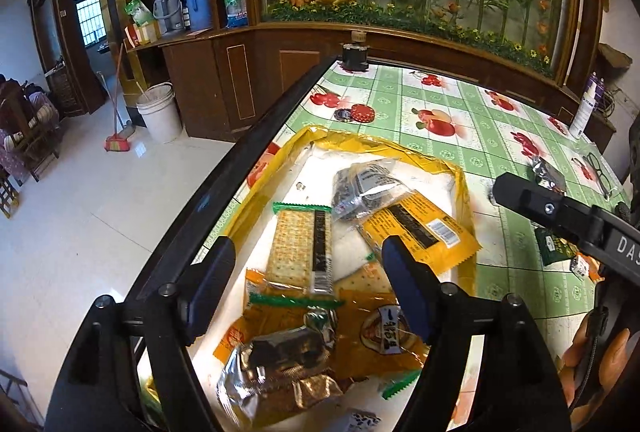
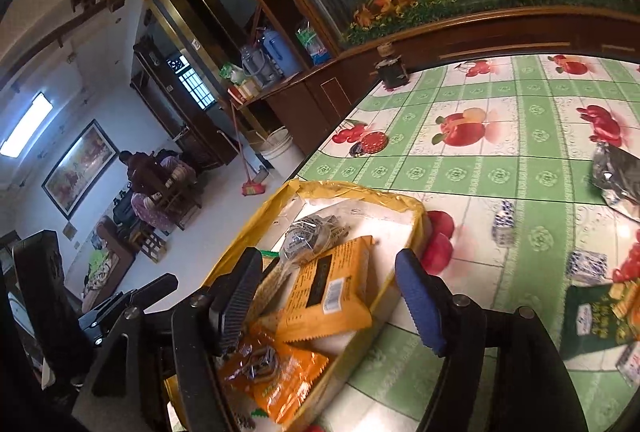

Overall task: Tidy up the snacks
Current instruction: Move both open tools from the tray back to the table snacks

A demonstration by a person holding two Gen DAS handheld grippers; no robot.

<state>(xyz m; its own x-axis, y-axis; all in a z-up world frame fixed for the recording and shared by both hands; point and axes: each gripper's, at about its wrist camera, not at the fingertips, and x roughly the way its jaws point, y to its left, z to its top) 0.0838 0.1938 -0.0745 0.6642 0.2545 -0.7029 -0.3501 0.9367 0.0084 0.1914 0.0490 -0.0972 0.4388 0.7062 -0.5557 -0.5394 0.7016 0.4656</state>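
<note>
A white tray with a yellow taped rim (image 1: 464,192) (image 2: 360,194) lies at the table's left edge and holds several snack packets: a green-edged cracker pack (image 1: 300,248), an orange packet (image 1: 424,232) (image 2: 328,284), a dark seed packet (image 1: 360,184) (image 2: 312,232) and a foil-wrapped one (image 1: 280,356). My left gripper (image 1: 308,296) is open above the tray with nothing between its fingers. My right gripper (image 2: 328,304) is open over the tray's right side, and it also shows in the left wrist view (image 1: 560,212).
Loose snacks lie on the fruit-print tablecloth: a silver packet (image 2: 620,176) (image 1: 548,172), small blue-white candies (image 2: 504,224), a dark green packet (image 2: 596,312) (image 1: 556,244). A red lid (image 1: 362,112) (image 2: 374,142), a dark jar (image 1: 354,56) (image 2: 390,70), glasses (image 1: 600,168) and a white bottle (image 1: 586,108) stand farther back.
</note>
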